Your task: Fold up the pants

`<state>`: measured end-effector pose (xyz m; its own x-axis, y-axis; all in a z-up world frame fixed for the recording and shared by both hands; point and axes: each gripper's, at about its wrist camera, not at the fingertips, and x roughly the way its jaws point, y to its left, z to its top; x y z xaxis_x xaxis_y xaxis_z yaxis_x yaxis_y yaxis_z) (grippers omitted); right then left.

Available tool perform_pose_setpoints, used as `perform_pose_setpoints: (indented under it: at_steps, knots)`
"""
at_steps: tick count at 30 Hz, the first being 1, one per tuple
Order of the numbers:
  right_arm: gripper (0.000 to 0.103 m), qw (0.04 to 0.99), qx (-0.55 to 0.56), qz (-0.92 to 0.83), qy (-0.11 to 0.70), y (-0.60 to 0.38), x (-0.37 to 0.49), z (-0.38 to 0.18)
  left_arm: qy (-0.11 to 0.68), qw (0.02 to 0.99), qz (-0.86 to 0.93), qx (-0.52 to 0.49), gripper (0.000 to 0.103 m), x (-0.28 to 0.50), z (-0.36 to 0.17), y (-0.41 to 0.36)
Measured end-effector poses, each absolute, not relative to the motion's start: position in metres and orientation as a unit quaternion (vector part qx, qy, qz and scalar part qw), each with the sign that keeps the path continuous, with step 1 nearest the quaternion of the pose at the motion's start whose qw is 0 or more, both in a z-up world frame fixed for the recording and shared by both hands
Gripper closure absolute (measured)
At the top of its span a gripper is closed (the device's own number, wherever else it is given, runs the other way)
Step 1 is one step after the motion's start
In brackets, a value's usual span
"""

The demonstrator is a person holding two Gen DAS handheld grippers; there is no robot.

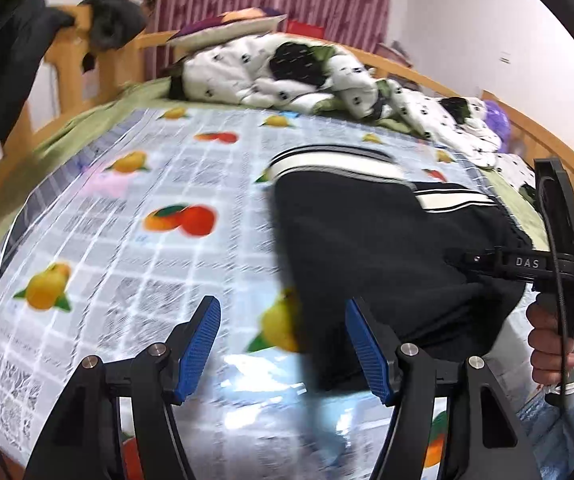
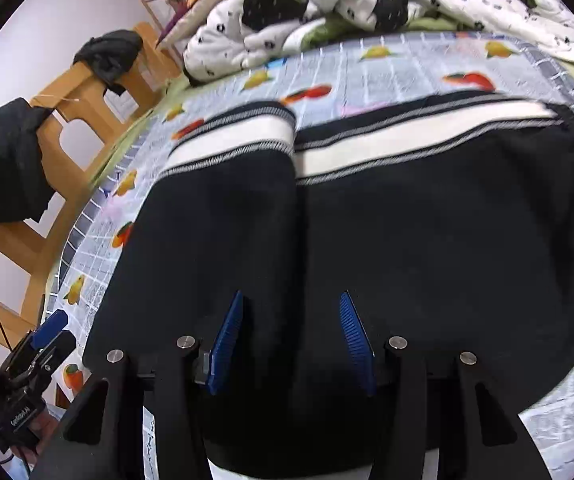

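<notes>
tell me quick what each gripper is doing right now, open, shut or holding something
Left gripper: open, nothing between its fingers, over the fruit-print sheet.
Right gripper: open, holding nothing, above the black pants.

Black tool (image 1: 283,350), blue ribbed pads (image 1: 199,348)

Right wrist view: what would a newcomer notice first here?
The black pants fill the frame, folded on a fruit-print cloth, white-striped cuffs at the far end. The right gripper hangs open over them. Behind lies a rumpled white quilt.
</notes>
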<state>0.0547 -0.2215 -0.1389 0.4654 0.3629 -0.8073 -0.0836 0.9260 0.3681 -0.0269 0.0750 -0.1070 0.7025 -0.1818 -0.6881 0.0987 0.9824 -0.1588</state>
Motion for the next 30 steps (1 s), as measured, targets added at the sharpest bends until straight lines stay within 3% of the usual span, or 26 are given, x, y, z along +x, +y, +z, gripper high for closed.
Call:
perform_pose_setpoints:
  at_steps: [6, 7, 8, 11, 14, 17, 20, 30]
  knots:
    - [0.05, 0.825, 0.174, 0.157, 0.514, -0.212, 0.066, -0.156, 0.408, 0.909, -0.065, -0.065, 0.04, -0.02, -0.124, 0.095]
    - [0.057, 0.824, 0.172, 0.165, 0.514, -0.208, 0.067, -0.156, 0.411, 0.907, -0.065, -0.065, 0.04, -0.02, -0.126, 0.096]
    - [0.072, 0.822, 0.172, 0.174, 0.514, -0.205, 0.069, -0.156, 0.415, 0.905, -0.068, -0.065, 0.04, -0.019, -0.128, 0.095]
    - [0.086, 0.839, 0.153, 0.174, 0.492, -0.201, 0.066, -0.146, 0.421, 0.898, -0.1, -0.079, 0.04, -0.02, -0.133, 0.096]
    - [0.089, 0.853, 0.155, 0.183, 0.464, -0.204, 0.064, -0.126, 0.412, 0.892, -0.144, -0.121, 0.036, -0.027, -0.137, 0.099]
    - [0.09, 0.866, 0.165, 0.193, 0.43, -0.215, 0.066, -0.097, 0.399, 0.885, -0.186, -0.153, 0.023, -0.03, -0.139, 0.097]
    - [0.091, 0.876, 0.145, 0.191, 0.418, -0.225, 0.071, -0.072, 0.416, 0.865, -0.23, -0.16, 0.022, -0.03, -0.142, 0.081]
    - [0.091, 0.898, 0.11, 0.192, 0.381, -0.289, 0.083, -0.042, 0.441, 0.874, -0.197, -0.052, 0.022, -0.014, -0.155, -0.026]
